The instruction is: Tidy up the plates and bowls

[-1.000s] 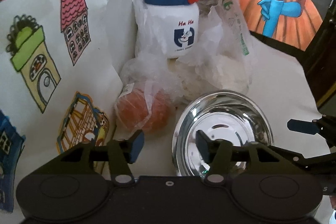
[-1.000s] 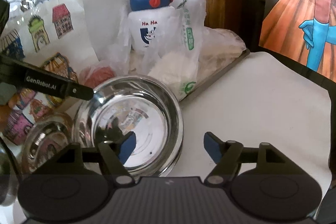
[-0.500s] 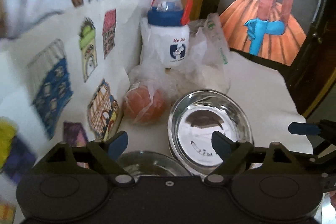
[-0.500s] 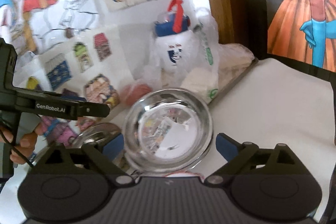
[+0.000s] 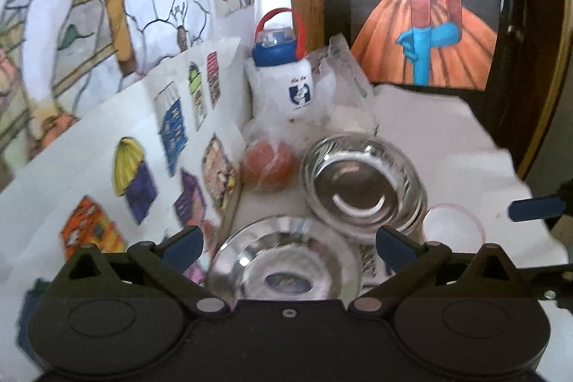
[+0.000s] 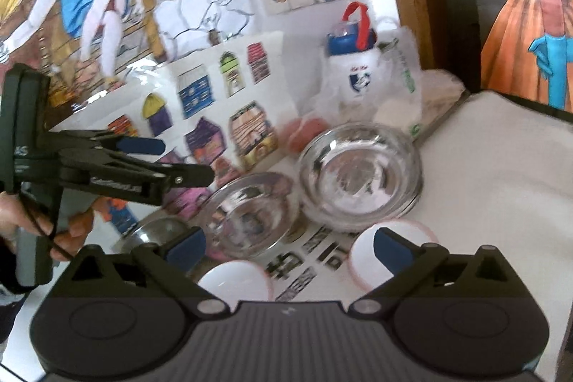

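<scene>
A steel bowl [image 5: 363,183] stands on the white table by the wall; it also shows in the right wrist view [image 6: 358,172]. A second steel bowl [image 5: 286,269] sits nearer, to its left, and shows in the right wrist view [image 6: 250,213] too. A third steel dish [image 6: 157,233] lies further left. Two small white bowls with pink rims [image 6: 236,281] [image 6: 372,249] sit in front; one shows in the left wrist view [image 5: 453,226]. My left gripper [image 5: 288,244] is open and empty above the nearer steel bowl. My right gripper [image 6: 290,244] is open and empty, pulled back.
A white bottle with blue lid and red handle [image 5: 283,74] stands at the back among plastic bags. A bagged orange fruit [image 5: 268,167] lies left of the far bowl. Drawings of houses [image 6: 200,117] lean on the left wall. The left gripper's body [image 6: 107,163] shows at left.
Both grippers have pulled back and up from the far steel bowl and opened wider. More bowls have come into view in front.
</scene>
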### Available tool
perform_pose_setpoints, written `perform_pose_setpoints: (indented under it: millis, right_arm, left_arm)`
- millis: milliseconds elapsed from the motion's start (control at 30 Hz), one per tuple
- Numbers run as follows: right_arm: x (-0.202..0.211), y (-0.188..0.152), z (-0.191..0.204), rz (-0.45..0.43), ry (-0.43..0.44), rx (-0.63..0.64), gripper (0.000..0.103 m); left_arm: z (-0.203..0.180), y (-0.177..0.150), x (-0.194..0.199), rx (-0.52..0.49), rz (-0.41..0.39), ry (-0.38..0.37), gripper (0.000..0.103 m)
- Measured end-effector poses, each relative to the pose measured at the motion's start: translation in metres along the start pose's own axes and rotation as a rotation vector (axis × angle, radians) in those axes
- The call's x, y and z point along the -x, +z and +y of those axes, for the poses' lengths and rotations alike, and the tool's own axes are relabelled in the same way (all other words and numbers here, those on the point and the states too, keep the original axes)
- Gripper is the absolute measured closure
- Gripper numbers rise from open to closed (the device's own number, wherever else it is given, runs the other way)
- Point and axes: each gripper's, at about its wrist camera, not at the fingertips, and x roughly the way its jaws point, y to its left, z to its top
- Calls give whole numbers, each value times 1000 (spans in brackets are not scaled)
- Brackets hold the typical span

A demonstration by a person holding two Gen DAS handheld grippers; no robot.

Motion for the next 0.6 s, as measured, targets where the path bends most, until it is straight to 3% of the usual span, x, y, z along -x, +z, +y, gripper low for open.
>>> perform_pose_setpoints:
  millis: [400,600]
  right_arm:
    - [-28,-5,-2,74,34,-142,1]
    - [-61,-1,-6,121,58,-178,10]
  left_arm:
    - [1,24,-33,-125,165,41,1]
    - [-9,40,-73,-206,227,54,1]
